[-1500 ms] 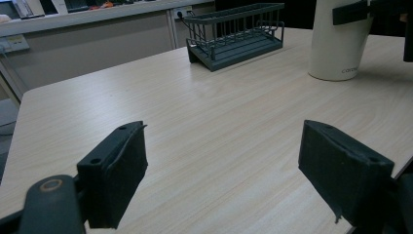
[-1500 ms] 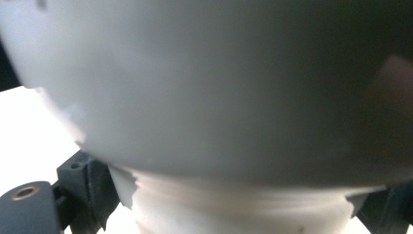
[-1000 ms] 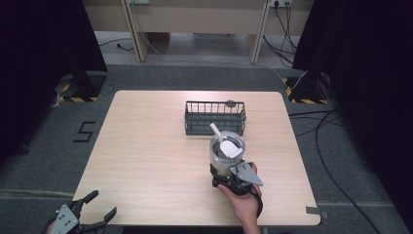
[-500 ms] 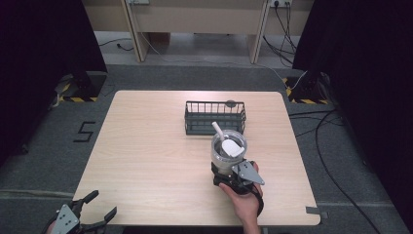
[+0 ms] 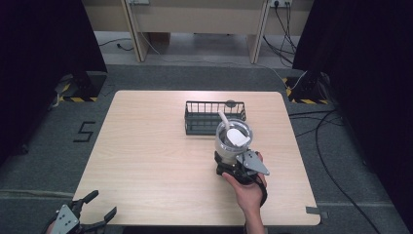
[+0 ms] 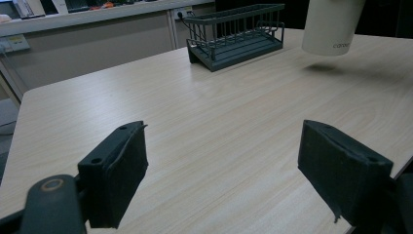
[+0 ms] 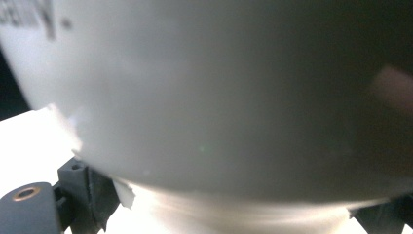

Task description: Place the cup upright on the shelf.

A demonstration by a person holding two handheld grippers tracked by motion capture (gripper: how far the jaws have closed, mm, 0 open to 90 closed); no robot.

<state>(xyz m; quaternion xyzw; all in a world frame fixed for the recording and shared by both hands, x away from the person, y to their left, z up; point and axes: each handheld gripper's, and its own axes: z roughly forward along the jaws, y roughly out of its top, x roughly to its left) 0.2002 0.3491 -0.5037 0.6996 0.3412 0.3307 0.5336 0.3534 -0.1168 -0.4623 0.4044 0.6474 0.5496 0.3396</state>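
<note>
White cup (image 5: 234,139) is hanging above the worktop (image 5: 156,146), clamped in the right tool (image 5: 233,165). Just beyond it, the wire basket (image 5: 207,118) is waiting. The left tool (image 5: 80,220) is idling, jaws spread.

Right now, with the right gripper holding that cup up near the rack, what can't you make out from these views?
- Cup in the right gripper view: so close it blurs; its print is cut off by the edge.
- Cup's contents, high view: a white utensil stands inside; too small to tell what else.
- Right gripper, high view: jaw contact hidden under the cup.
- Small dark object on the wire rack: too small to identify.
</note>
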